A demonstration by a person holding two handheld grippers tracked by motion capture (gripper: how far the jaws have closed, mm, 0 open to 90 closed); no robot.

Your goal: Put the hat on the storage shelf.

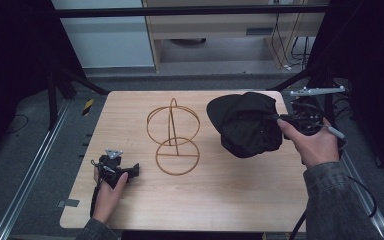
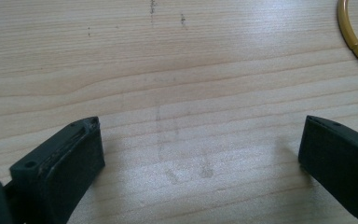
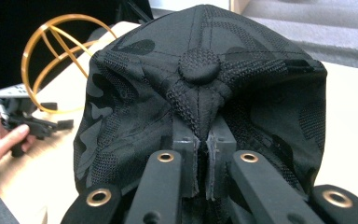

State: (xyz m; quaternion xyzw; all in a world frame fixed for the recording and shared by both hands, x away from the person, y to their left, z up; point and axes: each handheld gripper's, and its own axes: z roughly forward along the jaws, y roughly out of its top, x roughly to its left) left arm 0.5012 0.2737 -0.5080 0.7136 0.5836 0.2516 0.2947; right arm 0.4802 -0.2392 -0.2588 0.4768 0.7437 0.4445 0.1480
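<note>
High view was dim, room edges nearly black, soft light from above on the surface. Left gripper view was brighter, mild sheen on wood, faint shadows beside the jaws. Right gripper view was sharp up close, background soft.

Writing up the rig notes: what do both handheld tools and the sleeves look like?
Both tools are black with two blocky jaws. The left tool carries a small grey three-cornered plate and a black cable. The right tool has a wider grey plate, brass-ringed linkage holes and a dark cable. Sleeves are dark grey-green.
</note>
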